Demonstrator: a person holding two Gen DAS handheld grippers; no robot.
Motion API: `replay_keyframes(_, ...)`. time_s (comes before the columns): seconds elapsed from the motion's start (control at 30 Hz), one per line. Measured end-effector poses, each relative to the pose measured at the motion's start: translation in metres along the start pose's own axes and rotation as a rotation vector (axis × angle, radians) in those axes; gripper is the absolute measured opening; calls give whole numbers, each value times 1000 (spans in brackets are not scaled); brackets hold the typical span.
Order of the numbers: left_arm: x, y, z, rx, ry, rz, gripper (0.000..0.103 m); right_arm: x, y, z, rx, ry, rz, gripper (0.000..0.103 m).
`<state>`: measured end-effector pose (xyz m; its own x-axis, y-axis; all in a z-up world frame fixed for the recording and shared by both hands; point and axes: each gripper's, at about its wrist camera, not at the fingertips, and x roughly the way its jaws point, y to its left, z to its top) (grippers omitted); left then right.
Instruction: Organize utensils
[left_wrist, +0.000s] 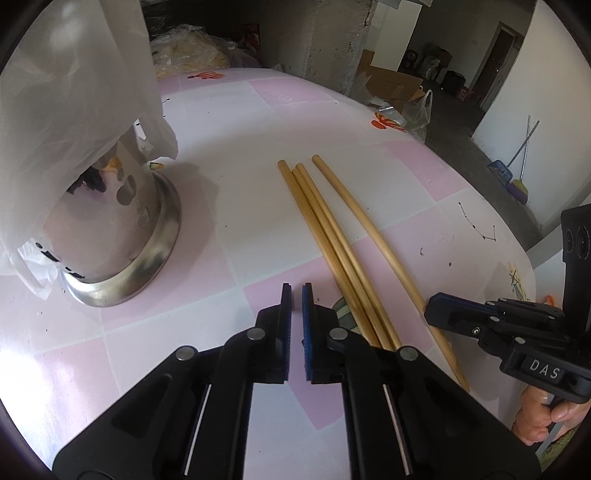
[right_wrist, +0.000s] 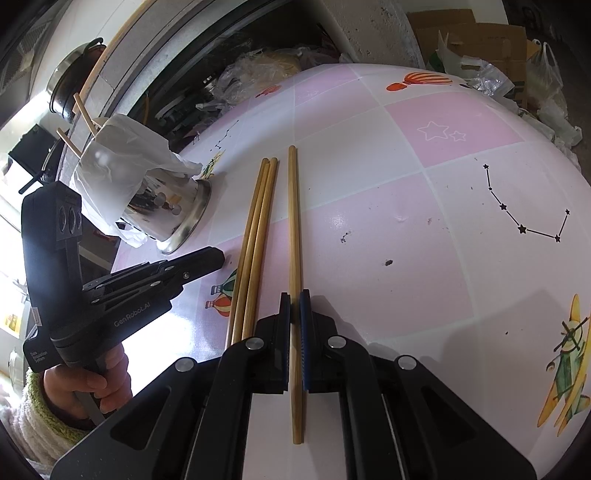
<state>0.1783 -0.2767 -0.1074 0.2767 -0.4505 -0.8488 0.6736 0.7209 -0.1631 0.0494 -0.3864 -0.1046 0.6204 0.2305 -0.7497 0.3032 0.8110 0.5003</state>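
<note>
Closest to my left-hand camera is the left tool (left_wrist: 296, 291), its two black jaws drawn together with only a sliver between them and nothing held, hovering over the pink-and-white checked tabletop (left_wrist: 229, 236). Far left on that tabletop stands the shiny steel utensil holder with a flared base (left_wrist: 122, 236), draped in a thin white plastic bag (left_wrist: 66, 92). In the right-hand view I can see two pale wooden chopsticks already poking out of its top (right_wrist: 79, 118), so I judge the sorting has begun but is far from over.

Moving right, three tan bamboo chopsticks (left_wrist: 325, 229) lie bunched side by side, touching one another, flat on the tabletop just beside my left tool. They have not been picked up.

Right again, a fourth tan bamboo chopstick (right_wrist: 294, 229) lies a little apart from the bunch. My right tool (right_wrist: 295, 299) is clamped on its near portion, the stick passing between the pads and running out both ways. Whether it has lifted off the surface I cannot tell; it looks to be resting there.

So, as I read it: two sticks in the holder, one in my grip, three waiting. What remains is carrying this one leftward to the holder, then fetching the bunch.
</note>
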Motion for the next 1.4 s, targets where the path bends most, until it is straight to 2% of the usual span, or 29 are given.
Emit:
replay_keyframes(0.1, -3, 4, -4, -3, 2, 1, 0, 1, 0, 0, 4, 1, 4, 5)
replay_keyframes(0.73, -20, 19, -21, -27, 13, 29, 0, -1, -1, -1, 7, 11, 9, 5)
replay_keyframes(0.97, -30, 2, -7, 6, -51, -70, 0, -1, -1, -2, 8, 11, 8, 5)
replay_keyframes(1.13, -17, -18, 5, 54, -31, -80, 5, -5, -4, -2, 12, 7, 0, 5)
replay_keyframes(1.4, 2, -23, 9, 39, -1, -71, 6, -6, -8, -2, 21, 5, 4, 5)
